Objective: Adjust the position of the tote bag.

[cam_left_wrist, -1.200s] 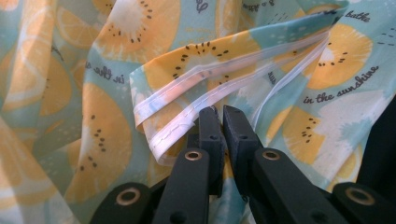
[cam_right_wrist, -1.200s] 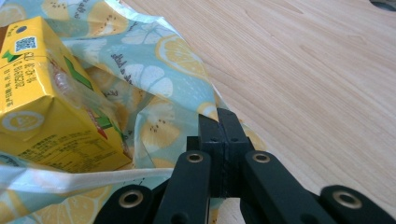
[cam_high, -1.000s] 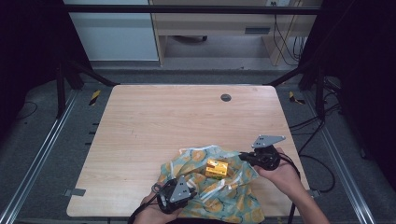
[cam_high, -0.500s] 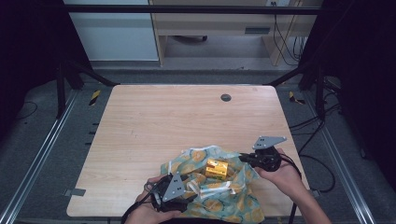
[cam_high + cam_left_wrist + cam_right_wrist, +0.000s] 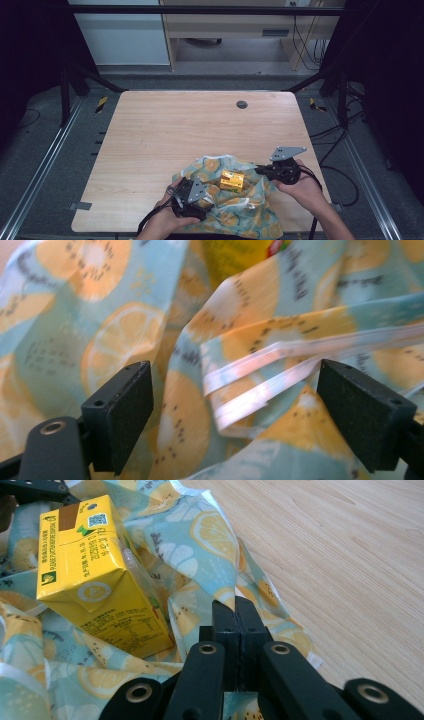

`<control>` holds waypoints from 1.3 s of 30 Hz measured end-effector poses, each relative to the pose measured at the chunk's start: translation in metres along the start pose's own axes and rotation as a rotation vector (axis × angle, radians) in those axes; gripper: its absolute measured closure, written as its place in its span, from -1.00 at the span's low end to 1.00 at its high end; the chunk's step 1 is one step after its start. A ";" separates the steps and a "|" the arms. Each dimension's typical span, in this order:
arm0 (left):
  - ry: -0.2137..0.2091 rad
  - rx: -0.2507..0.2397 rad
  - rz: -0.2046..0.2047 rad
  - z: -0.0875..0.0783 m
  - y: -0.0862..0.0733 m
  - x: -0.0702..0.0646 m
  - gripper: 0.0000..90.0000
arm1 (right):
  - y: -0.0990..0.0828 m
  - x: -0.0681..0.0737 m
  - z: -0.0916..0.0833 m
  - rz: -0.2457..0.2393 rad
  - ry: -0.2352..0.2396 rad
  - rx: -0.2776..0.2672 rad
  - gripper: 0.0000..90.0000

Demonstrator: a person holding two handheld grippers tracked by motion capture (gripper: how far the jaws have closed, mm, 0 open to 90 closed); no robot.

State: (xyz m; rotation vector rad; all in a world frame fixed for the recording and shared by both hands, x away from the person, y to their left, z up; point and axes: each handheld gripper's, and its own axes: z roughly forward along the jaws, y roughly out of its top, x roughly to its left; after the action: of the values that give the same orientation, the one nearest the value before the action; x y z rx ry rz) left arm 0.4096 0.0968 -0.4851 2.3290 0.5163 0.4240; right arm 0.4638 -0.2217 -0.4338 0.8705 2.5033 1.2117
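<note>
My left gripper (image 5: 200, 196) has slid toward 7 o'clock, fingers just released off the fruit-print bag (image 5: 235, 210); right gripper (image 5: 260, 171) fingers clench its 3 o'clock edge, yellow carton (image 5: 232, 180) on top.

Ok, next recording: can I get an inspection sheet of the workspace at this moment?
Surface: light wooden table, round grey grommet near its far edge.
Job's things: crumpled citrus-print plastic bag at the near edge; yellow drink carton lying on it.
Clutter: nothing seen.
Grippers: left claw has just been opening, bag's clear strip between the jaws, unpressed; right claw shut on the bag's edge.
Cables: black cable trailing from right claw.
Surroundings: black frame posts, grey floor, pale cabinet behind.
</note>
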 end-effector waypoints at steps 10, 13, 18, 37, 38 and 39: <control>-0.005 -0.004 0.066 -0.003 -0.005 -0.003 0.54 | 0.001 -0.001 0.004 0.011 -0.019 0.002 1.00; -0.013 -0.006 0.079 -0.004 -0.003 -0.004 0.90 | 0.003 -0.004 0.008 0.020 -0.033 -0.002 1.00; 0.008 -0.035 0.093 -0.014 0.003 -0.005 0.96 | 0.010 -0.008 0.008 0.039 -0.058 -0.023 1.00; -0.106 0.038 0.156 -0.023 -0.010 -0.028 0.97 | -0.014 -0.038 0.020 0.185 -0.126 0.051 1.00; -0.106 0.048 0.159 -0.023 -0.011 -0.027 0.97 | -0.016 -0.039 0.022 0.188 -0.128 0.056 1.00; -0.104 0.049 0.152 -0.022 -0.012 -0.027 0.97 | -0.017 -0.041 0.023 0.188 -0.134 0.063 1.00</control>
State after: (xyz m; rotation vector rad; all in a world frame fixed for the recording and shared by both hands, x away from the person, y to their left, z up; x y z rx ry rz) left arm 0.3737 0.1047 -0.4818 2.4316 0.3039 0.3621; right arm 0.4995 -0.2396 -0.4639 1.1845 2.4082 1.0918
